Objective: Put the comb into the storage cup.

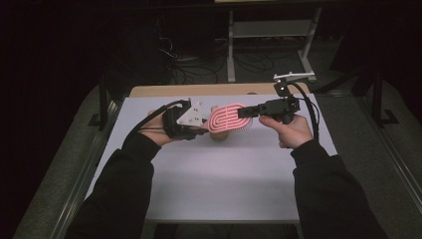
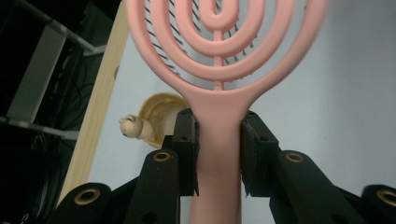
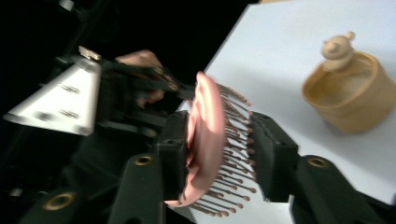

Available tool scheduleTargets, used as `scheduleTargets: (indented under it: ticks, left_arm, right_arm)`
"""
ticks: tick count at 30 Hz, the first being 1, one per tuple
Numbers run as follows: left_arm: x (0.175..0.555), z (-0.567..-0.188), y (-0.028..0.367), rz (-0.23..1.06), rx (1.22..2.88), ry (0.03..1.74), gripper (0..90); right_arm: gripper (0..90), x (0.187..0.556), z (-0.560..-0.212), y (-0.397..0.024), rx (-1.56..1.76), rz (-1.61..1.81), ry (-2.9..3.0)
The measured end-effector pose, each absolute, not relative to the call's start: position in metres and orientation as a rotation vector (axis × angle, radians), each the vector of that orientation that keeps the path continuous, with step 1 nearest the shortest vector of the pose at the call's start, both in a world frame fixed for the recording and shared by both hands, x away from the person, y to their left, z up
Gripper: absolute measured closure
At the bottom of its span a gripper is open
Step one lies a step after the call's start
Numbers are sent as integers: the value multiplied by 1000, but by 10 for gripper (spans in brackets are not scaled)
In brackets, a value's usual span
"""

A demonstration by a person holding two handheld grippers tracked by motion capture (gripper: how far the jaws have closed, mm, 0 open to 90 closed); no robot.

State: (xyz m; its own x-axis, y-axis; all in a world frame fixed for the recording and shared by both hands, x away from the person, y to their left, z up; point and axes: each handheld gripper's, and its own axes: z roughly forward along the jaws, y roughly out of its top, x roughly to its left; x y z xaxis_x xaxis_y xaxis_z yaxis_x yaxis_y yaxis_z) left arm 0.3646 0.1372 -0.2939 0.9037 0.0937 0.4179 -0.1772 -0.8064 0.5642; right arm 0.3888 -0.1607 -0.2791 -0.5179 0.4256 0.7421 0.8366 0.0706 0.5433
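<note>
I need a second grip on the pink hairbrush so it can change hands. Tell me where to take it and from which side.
Take the pink hairbrush by the far end of its oval head, coming from the end opposite the handle, which the left hand-held gripper clamps. One pad goes on the flat back, one on the bristle tips, as the right hand-held gripper sits.

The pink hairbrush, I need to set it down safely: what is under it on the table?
Under the pink hairbrush, held above the table, stands a small wooden cup with a little animal figure on its rim. From above, the brush covers most of it; the cup's inside is only partly visible.
</note>
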Motion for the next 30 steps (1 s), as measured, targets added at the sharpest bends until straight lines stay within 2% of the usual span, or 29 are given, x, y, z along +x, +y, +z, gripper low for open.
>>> scheduleTargets:
  ticks: [11, 22, 30]
  left_arm:
    - [368, -306, 134, 536, 2436, -42, 702]
    - [370, -319, 137, 407, 2374, 19, 682]
    - [372, -320, 143, 351, 2288, 50, 521]
  right_arm:
    - [642, 390, -275, -158, -1249, -1386, -1982]
    - [660, 389, -261, -148, -1227, -1277, -2072]
    - [661, 390, -249, -146, -1238, -1253, -2092]
